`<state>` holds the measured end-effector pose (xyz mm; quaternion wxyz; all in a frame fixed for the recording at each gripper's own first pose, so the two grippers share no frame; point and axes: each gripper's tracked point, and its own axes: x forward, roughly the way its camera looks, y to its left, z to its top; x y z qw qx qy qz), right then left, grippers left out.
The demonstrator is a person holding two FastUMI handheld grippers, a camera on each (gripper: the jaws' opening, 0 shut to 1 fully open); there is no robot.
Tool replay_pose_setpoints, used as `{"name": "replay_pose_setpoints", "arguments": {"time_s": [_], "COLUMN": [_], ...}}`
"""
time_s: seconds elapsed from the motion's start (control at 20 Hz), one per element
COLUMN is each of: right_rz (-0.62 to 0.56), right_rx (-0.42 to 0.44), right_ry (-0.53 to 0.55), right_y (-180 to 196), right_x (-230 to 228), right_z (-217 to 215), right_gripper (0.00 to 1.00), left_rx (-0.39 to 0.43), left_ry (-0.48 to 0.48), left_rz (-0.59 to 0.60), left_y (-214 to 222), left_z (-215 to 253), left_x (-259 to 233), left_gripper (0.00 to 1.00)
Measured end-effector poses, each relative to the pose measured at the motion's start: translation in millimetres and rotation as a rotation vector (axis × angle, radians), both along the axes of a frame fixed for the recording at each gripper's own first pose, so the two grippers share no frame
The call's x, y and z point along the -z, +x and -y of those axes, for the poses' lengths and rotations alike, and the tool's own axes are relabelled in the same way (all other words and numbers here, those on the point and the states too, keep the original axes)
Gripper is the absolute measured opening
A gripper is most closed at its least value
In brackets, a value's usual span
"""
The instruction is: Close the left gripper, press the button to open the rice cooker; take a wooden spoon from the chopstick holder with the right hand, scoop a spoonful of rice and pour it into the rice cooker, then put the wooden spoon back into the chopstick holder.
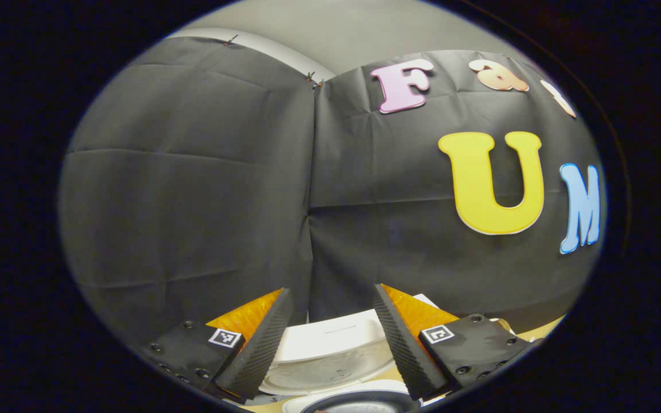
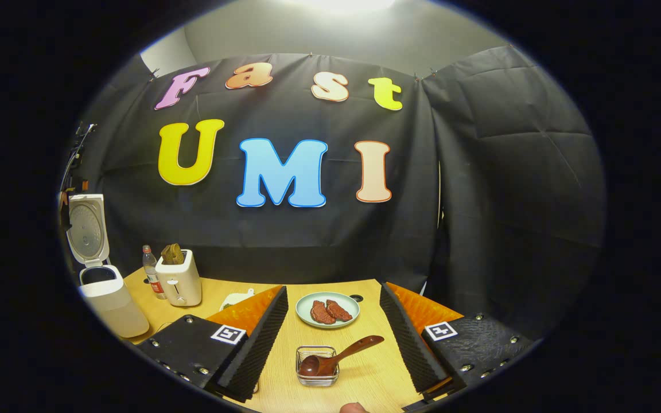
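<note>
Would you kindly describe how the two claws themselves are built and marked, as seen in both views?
Both look alike. The left claw and the right claw each have two wedge-shaped fingers with finely ribbed inner faces. Each finger sits on a dark plate fastened with small round screws, and each plate carries a square black-and-white marker near the finger's base. No cables or sleeves are visible.

Right gripper view: wooden table (image 2: pixel 238 295) with a white toaster (image 2: pixel 178 281) near the back left, brown slices sticking out of its top. Clear bottle (image 2: pixel 151 273) with a red label stands just left of the toaster, touching or nearly so. Pale green plate (image 2: pixel 307 304) at table centre, two reddish-brown pieces (image 2: pixel 329 311) side by side on it. Small white item (image 2: pixel 236 299) between toaster and plate, partly hidden, can't identify.
</note>
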<state>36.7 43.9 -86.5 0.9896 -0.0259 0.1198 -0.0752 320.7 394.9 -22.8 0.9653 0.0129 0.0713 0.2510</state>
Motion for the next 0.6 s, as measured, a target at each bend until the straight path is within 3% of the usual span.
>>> {"name": "replay_pose_setpoints", "arguments": {"time_s": [0.25, 0.6], "right_rz": [-0.013, 0.010], "right_rx": [-0.019, -0.063], "right_ry": [0.010, 0.003], "right_y": [-2.3, -2.9], "right_x": [6.9, 3.5], "right_z": [-8.7, -0.1], "right_gripper": [0.98, 0.98], "left_rx": [-0.010, -0.005], "left_ry": [-0.023, -0.049], "left_rz": [-0.060, -0.081], "left_y": [23.5, 12.6], "left_z": [-16.9, 2.7], "left_x": [15.5, 16.1], "left_gripper": [0.98, 0.98]}}
